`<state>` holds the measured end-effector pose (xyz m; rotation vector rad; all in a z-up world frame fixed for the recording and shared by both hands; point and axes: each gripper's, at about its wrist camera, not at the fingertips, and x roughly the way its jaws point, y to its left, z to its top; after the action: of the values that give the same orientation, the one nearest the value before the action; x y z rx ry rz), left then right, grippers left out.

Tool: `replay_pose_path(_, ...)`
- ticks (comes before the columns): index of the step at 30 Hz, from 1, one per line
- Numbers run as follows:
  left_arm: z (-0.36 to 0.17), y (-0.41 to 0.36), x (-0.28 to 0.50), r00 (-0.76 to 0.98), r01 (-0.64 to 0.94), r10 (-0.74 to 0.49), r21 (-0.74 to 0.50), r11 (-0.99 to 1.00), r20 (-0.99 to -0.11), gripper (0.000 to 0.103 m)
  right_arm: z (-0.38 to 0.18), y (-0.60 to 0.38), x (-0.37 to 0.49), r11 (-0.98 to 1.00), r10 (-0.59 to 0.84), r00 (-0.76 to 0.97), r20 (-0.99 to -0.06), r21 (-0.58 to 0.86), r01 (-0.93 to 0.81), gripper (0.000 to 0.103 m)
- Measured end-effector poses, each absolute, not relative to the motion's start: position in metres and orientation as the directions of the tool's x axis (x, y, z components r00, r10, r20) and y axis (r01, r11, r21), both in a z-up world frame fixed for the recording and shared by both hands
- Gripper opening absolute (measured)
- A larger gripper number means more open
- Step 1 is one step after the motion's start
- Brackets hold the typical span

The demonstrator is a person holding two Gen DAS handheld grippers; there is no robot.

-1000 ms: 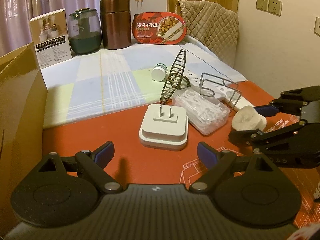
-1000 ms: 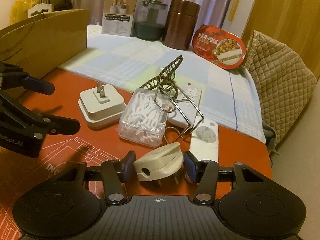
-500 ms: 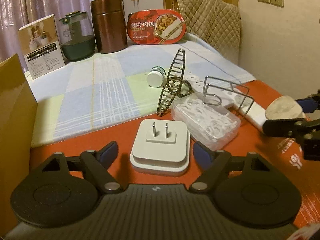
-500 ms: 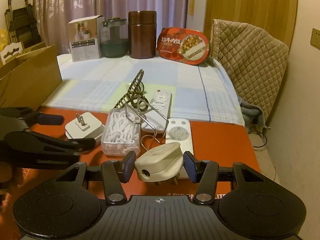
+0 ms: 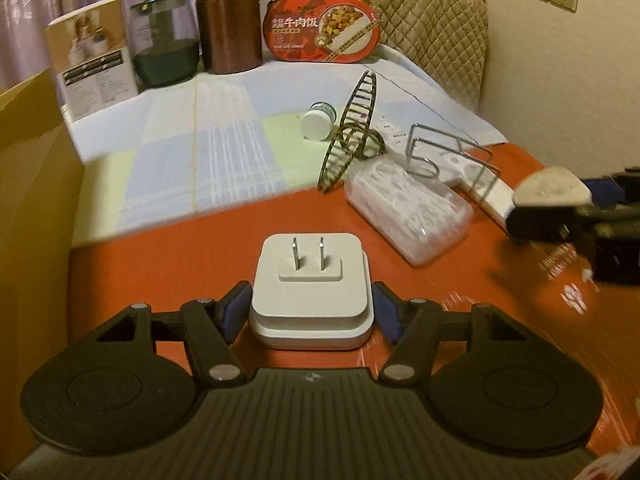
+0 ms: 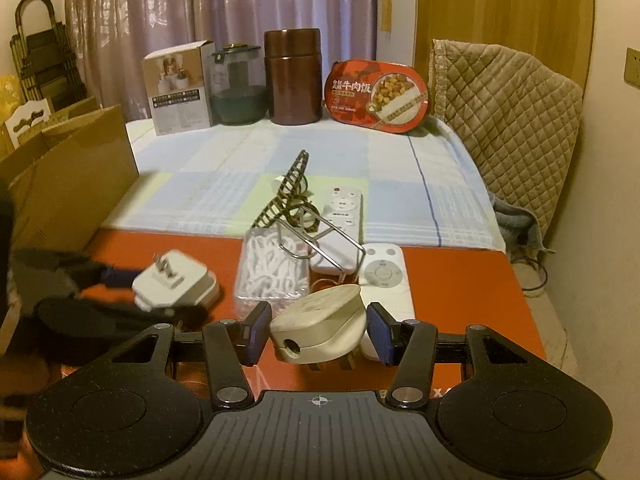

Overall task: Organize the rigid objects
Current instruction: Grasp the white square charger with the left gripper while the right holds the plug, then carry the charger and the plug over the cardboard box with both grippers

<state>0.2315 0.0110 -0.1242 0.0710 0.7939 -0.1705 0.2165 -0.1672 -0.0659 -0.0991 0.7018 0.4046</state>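
Observation:
My left gripper (image 5: 310, 312) is shut on a white square plug adapter (image 5: 310, 284), prongs up, over the red mat (image 5: 180, 256). In the right wrist view the adapter (image 6: 172, 282) looks tilted and lifted in the left gripper (image 6: 160, 292). My right gripper (image 6: 318, 332) is shut on a cream three-pin plug (image 6: 320, 332), held above the mat; it also shows in the left wrist view (image 5: 552, 190). A clear box of white picks (image 5: 408, 212), a wire rack (image 5: 448, 164) and a brown hair claw (image 5: 352, 132) lie on the mat's far side.
Two white remotes (image 6: 384, 276) (image 6: 342, 208) lie behind the box. A small white bottle (image 5: 318, 120) lies on the checked cloth (image 5: 192, 132). A cardboard box (image 5: 28, 208) stands at the left. A carton, jar, brown canister (image 5: 228, 20) and red food tub (image 5: 324, 28) line the back.
My left gripper moved forward and closed on the adapter, which has come up off the mat. My right gripper lifted and drew back with the cream plug.

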Motion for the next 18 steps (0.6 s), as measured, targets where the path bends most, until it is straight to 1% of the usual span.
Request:
replay_pose_path(5, -0.108, 0.013, 0.198, 0.687, 0.174, -0.139, -0.024, 0.984, -0.713, 0.060, -0.053, -0.166, 0.202, 0.922, 0.336, 0.704, -0.626, 0.068, -0.380, 0.049)
replay_pose_path(10, -0.084, 0.014, 0.166, 0.708, 0.168, -0.152, -0.045, 0.985, -0.689, 0.060, -0.041, -0.167, 0.177, 0.928, 0.340, 0.717, -0.609, 0.092, -0.362, 0.049)
replay_pose_path(14, -0.060, 0.021, 0.146, 0.733, 0.161, -0.154, -0.052, 0.986, -0.663, 0.060, -0.031, -0.169, 0.156, 0.930, 0.355, 0.717, -0.600, 0.146, -0.339, 0.049)
replay_pose_path(18, -0.036, 0.032, 0.129, 0.749, 0.153, -0.147, -0.048, 0.987, -0.646, 0.060, -0.016, -0.163, 0.133, 0.922, 0.376, 0.719, -0.585, 0.155, -0.355, 0.049)
